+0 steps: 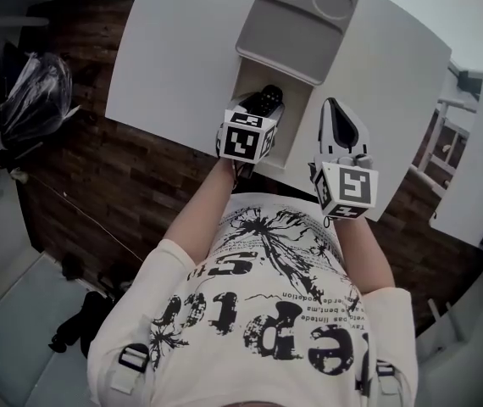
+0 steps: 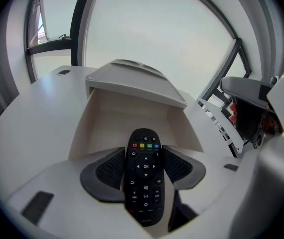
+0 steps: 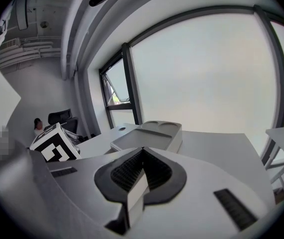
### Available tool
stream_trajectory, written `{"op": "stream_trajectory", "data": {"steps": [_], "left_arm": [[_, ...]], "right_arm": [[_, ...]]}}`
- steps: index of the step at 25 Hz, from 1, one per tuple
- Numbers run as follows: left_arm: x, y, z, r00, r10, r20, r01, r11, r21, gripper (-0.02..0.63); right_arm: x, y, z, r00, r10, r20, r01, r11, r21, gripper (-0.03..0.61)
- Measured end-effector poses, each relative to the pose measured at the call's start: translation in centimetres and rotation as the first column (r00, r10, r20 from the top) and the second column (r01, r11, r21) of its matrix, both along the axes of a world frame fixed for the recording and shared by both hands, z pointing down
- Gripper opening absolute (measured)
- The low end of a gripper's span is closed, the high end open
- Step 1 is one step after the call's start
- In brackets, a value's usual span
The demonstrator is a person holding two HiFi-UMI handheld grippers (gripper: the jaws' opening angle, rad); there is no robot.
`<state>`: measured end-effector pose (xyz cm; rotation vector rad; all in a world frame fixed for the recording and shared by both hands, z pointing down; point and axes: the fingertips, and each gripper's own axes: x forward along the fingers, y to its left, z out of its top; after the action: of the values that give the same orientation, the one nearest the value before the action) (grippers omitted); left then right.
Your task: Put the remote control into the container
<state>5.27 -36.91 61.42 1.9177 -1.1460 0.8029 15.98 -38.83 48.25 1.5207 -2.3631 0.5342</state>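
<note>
The task looks to be about halfway through: the remote control (image 2: 144, 178) has been picked up but not yet set down. The left gripper (image 1: 263, 111) has its jaws clamped on the remote's two long sides, buttons facing up and the colour-key end pointing away from the person, toward 12 o'clock. Straight ahead of that end is the container (image 1: 251, 80), a pale box on the white table (image 1: 169, 58). Its near compartment is open and looks empty. Its tray-like lid (image 1: 297, 19), which has two round recesses, sits pushed back toward 1 o'clock and covers the far part of the box. From the head view the remote seems to hang over the near edge of the opening, though the angle is too steep to say whether its tip has dipped below the rim. The right gripper (image 1: 341, 132) is at about 3 o'clock from the left one, above the table beside the box. Its jaws are pressed together with nothing between them, and it takes no part in the carry. What probably remains is to move the remote forward and down into the compartment and then release it.
</note>
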Motion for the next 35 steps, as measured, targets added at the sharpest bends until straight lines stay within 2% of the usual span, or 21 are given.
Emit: {"op": "stream_trajectory", "data": {"steps": [7, 13, 18, 23, 29, 33, 35], "left_arm": [[-0.1, -0.2, 0.2, 1.000, -0.008, -0.007, 0.008, 1.000, -0.010, 0.249], [0.2, 0.0, 0.5, 0.999, 0.030, 0.035, -0.029, 0.999, -0.017, 0.249], [0.4, 0.2, 0.2, 0.999, 0.050, -0.010, -0.050, 0.998, -0.030, 0.250], [0.6, 0.2, 0.0, 0.997, 0.068, -0.024, -0.069, 0.997, -0.040, 0.276], [0.8, 0.2, -1.7, 0.994, 0.105, -0.031, -0.105, 0.994, 0.009, 0.276], [-0.5, 0.5, -3.6, 0.996, 0.081, -0.035, -0.079, 0.995, 0.054, 0.275], [-1.4, 0.4, -5.0, 0.997, 0.051, -0.063, -0.046, 0.995, 0.084, 0.275]], "right_arm": [[0.1, -0.5, 0.2, 1.000, 0.009, -0.011, -0.009, 1.000, -0.008, 0.002], [-0.1, -0.6, 0.2, 1.000, 0.021, -0.012, -0.021, 1.000, -0.008, 0.002], [-0.6, -0.4, -0.6, 0.999, 0.036, -0.012, -0.036, 0.999, 0.005, 0.002], [-0.2, 0.1, -1.3, 0.998, 0.062, -0.021, -0.061, 0.998, 0.019, 0.002], [-0.2, 1.5, -1.6, 0.996, 0.085, -0.040, -0.084, 0.996, 0.032, 0.002], [-0.8, 2.5, -2.4, 0.994, 0.098, -0.040, -0.096, 0.994, 0.050, 0.002], [-1.1, 2.9, -2.8, 0.994, 0.106, -0.040, -0.104, 0.993, 0.059, 0.002]]}}
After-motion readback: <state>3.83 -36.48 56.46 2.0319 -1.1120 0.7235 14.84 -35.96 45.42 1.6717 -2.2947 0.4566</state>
